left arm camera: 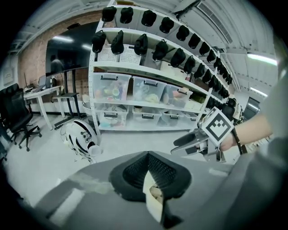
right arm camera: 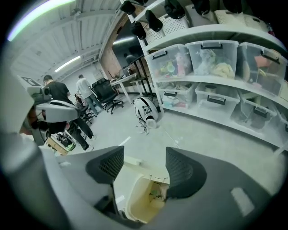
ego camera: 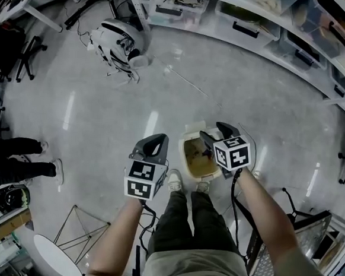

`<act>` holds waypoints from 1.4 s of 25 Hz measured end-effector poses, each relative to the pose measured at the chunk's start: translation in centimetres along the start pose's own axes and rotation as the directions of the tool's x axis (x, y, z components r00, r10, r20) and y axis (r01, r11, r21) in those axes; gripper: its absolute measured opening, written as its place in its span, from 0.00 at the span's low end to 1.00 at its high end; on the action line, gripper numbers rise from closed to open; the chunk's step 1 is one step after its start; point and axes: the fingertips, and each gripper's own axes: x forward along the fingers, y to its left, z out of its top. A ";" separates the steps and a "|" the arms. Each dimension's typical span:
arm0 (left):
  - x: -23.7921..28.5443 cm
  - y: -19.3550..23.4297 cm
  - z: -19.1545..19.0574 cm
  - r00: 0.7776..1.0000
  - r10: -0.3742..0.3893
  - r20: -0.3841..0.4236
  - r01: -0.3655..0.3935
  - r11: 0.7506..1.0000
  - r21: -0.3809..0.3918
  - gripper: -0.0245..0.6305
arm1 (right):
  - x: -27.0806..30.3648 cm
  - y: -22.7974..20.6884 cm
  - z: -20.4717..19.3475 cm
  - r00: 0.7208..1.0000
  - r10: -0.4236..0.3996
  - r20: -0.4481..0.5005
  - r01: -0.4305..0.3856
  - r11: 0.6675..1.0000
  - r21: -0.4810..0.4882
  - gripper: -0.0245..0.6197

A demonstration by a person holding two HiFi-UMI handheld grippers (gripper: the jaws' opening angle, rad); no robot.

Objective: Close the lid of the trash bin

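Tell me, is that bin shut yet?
Done: nothing yet. The trash bin is open, with rubbish showing inside. In hand: the right tongs hover open above it, touching nothing, and the left tongs are shut beside it. Left: swing the lid down.

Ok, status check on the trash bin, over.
Left gripper shut, empty, beside the trash bin. Right gripper open above it, touching nothing. Not closed yet, rubbish visible inside. Nothing seen in the way.
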 end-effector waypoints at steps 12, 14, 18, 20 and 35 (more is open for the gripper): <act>0.8 -0.2 -2.8 0.999 0.004 -0.054 -0.007 0.999 -0.052 0.04 | 1.3 0.3 -1.8 0.990 0.057 -0.127 -0.089 0.961 -0.262 0.54; 0.8 -0.1 -3.3 0.998 0.004 -0.058 -0.008 0.998 -0.059 0.04 | 2.0 0.5 -2.3 0.982 0.065 -0.178 -0.120 0.942 -0.314 0.53; 0.6 0.0 -4.5 0.998 0.005 -0.068 -0.009 0.998 -0.067 0.04 | 2.5 0.6 -3.7 0.955 0.048 -0.292 -0.163 0.909 -0.382 0.44; 0.4 0.2 -5.1 0.997 0.010 -0.071 -0.016 0.997 -0.072 0.04 | 2.5 0.9 -4.1 0.949 0.044 -0.313 -0.171 0.904 -0.392 0.44; 1.7 -3.3 -11.3 0.988 -0.053 -0.145 0.037 0.993 -0.112 0.04 | -0.1 3.1 -14.3 0.907 0.085 -0.412 -0.210 0.940 -0.269 0.48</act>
